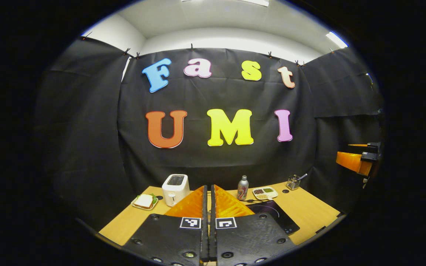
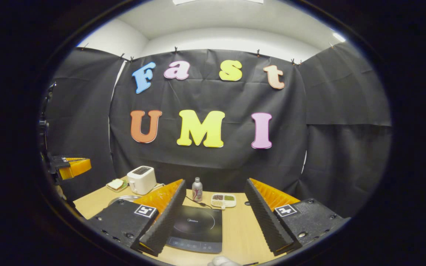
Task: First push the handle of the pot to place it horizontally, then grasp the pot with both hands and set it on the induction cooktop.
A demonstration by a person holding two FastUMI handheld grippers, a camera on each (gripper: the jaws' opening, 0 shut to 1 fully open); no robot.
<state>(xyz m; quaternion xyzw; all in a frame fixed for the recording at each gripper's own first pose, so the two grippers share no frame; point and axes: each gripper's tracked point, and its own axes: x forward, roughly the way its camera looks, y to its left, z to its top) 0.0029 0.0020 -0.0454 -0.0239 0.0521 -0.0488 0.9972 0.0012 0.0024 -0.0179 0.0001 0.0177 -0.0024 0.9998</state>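
The black induction cooktop (image 2: 196,227) lies flat on the wooden table (image 2: 235,236), below the gap of my right gripper (image 2: 215,183), which hangs open above it with nothing between its fingers. A curved silver rim (image 2: 121,199), probably the pot, peeks out left of the cooktop; the rest of it is hidden behind a finger. My left gripper (image 1: 209,192) is shut and empty, held above the table's near side. Just right of its fingers is the cooktop (image 1: 276,216). The right gripper (image 1: 357,159) floats high at the far right, and the left gripper (image 2: 73,166) at the far left.
A white toaster (image 1: 175,188) and a sandwich plate (image 1: 144,202) stand at the back left. A bottle (image 1: 242,187), a divided dish of beans (image 1: 264,192) and a utensil cup (image 1: 293,181) line the back. The cooktop's cord runs toward the bottle (image 2: 197,189).
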